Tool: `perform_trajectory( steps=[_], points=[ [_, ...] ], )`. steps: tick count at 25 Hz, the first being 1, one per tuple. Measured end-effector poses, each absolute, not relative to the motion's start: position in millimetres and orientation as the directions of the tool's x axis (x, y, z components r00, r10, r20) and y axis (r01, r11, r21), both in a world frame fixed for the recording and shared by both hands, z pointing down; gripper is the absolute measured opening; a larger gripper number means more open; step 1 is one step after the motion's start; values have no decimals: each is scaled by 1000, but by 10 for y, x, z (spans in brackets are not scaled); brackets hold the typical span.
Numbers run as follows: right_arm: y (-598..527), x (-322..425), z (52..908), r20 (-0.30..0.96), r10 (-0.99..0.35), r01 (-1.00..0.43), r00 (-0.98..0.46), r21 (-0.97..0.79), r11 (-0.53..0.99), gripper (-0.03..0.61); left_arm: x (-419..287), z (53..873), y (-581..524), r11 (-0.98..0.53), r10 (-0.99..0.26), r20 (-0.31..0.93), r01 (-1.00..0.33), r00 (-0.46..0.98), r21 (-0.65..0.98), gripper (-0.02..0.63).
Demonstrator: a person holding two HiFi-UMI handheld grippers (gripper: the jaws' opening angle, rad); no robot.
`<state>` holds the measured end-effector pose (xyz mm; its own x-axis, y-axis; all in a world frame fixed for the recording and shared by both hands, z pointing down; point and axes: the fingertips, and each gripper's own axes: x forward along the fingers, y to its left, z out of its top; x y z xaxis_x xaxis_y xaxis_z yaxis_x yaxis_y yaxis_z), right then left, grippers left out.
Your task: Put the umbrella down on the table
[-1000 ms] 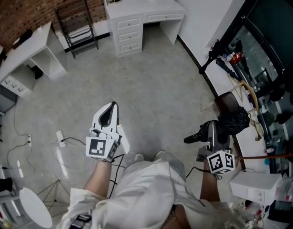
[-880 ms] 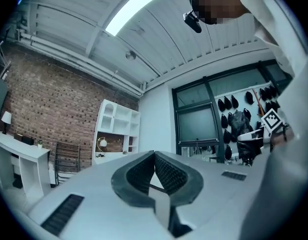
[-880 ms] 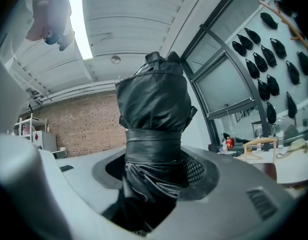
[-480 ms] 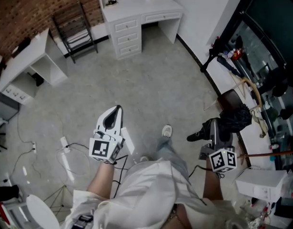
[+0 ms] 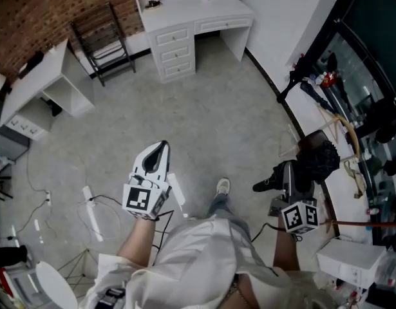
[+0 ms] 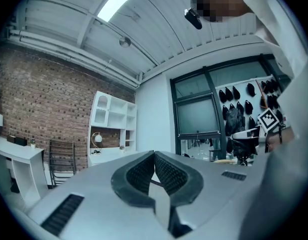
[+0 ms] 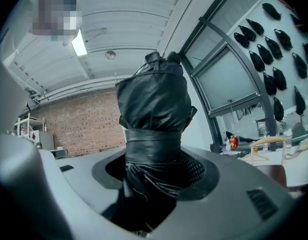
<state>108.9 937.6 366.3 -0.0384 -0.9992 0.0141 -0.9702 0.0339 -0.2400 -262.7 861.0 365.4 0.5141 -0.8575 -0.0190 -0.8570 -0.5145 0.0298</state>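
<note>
A folded black umbrella point(image 5: 318, 160) is strapped round its middle and lies level, its handle end sticking out to the left. My right gripper point(image 5: 292, 176) is shut on it, just short of the white table point(image 5: 305, 113) at the right. In the right gripper view the umbrella point(image 7: 154, 109) fills the space between the jaws of the right gripper point(image 7: 159, 170), and the table point(image 7: 294, 159) shows low at the right. Over the floor at the left, my left gripper point(image 5: 160, 149) has its jaws together on nothing. The left gripper view shows the left gripper point(image 6: 154, 157) with its pads touching.
The table carries wooden hangers point(image 5: 344, 134), a dark umbrella point(image 5: 313, 95) and small items. A white box point(image 5: 342, 262) stands at the lower right. A white desk with drawers point(image 5: 185, 24), a folding chair point(image 5: 107, 40) and cables point(image 5: 94, 205) on the floor lie ahead and left.
The person has stepped forward, and a shoe now shows on the floor. Both grippers went along with the body. The right gripper still holds the umbrella, now a little nearer the table.
</note>
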Motion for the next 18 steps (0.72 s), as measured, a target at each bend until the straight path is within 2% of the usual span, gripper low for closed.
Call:
perform_trajectory(
  steps=[12, 18],
  points=[
    [8179, 1769, 3657, 14, -997, -961, -75, -267, 69, 264, -1608, 3624, 7449, -561, -828, -17, -827, 561, 40, 25],
    [7668, 2143, 3617, 4, -996, -963, -90, -254, 86, 265, -1268, 3452, 6990, -537, -844, -38, -843, 535, 33, 25]
  ],
)
